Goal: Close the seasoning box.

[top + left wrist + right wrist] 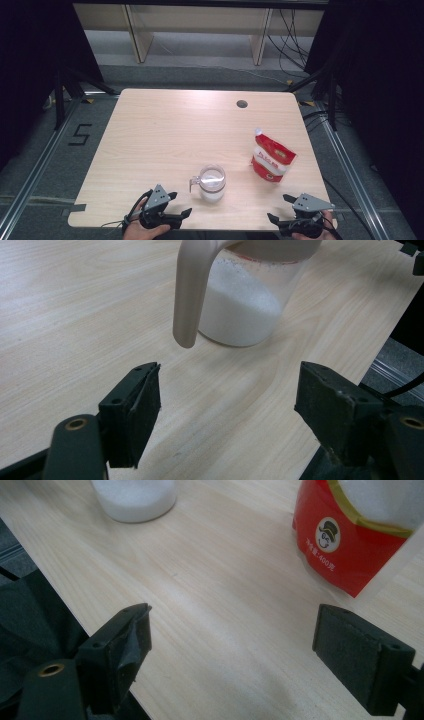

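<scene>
While both grippers gape empty, the cup (212, 182) stands near the left gripper (180, 204), pouch (271, 156) beyond the right gripper (280, 209)

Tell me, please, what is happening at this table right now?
A person holds a black two-jaw gripper in each hand at the near edge of the light wooden table. Both the left gripper and right gripper are open and hold nothing. A clear plastic jug with white powder and a red-and-white pouch stand untouched ahead.
</scene>
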The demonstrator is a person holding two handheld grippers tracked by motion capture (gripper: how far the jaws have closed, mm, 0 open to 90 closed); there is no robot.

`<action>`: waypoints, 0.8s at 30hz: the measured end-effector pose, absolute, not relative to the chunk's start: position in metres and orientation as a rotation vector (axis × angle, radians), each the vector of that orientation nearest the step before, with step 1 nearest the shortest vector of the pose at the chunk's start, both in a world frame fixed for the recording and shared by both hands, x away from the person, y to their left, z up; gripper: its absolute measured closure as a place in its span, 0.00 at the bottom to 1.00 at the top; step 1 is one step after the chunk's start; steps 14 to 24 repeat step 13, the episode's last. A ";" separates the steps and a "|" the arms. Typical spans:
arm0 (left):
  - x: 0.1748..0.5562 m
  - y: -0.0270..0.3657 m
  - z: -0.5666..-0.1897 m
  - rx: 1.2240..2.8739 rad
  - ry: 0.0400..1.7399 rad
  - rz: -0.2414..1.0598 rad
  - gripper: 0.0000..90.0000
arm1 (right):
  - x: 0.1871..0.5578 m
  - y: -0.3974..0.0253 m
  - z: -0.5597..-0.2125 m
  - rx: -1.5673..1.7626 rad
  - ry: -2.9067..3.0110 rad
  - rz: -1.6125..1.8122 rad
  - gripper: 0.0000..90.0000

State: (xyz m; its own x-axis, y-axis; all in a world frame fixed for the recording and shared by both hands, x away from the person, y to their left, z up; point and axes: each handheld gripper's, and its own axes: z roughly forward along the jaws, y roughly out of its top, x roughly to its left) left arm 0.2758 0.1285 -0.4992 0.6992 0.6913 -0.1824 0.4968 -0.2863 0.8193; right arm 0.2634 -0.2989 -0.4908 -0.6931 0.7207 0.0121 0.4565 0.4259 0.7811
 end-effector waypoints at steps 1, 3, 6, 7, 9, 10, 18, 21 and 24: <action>0.276 0.129 -0.499 1.957 0.909 0.260 0.28 | 0.264 -0.298 -0.491 1.013 2.370 1.148 0.18; 0.276 0.129 -0.499 1.960 0.914 0.260 0.28 | 0.264 -0.299 -0.492 1.011 2.372 1.149 0.18; 0.276 0.129 -0.499 1.960 0.914 0.263 0.28 | 0.263 -0.299 -0.492 1.029 2.376 1.135 0.18; 0.277 0.130 -0.499 1.973 0.904 0.265 0.28 | 0.264 -0.299 -0.492 1.026 2.372 1.137 0.18; 0.277 0.129 -0.500 1.960 0.908 0.261 0.28 | 0.263 -0.299 -0.492 1.039 2.370 1.136 0.18; 0.277 0.129 -0.500 1.962 0.911 0.254 0.28 | 0.264 -0.299 -0.492 1.039 2.374 1.136 0.18; 0.280 0.132 -0.502 1.964 0.928 0.256 0.28 | 0.265 -0.301 -0.492 1.047 2.358 1.140 0.18; 0.280 0.132 -0.502 1.964 0.928 0.256 0.28 | 0.265 -0.301 -0.492 1.047 2.358 1.140 0.18; 0.280 0.132 -0.502 1.964 0.928 0.256 0.28 | 0.265 -0.301 -0.492 1.047 2.358 1.140 0.18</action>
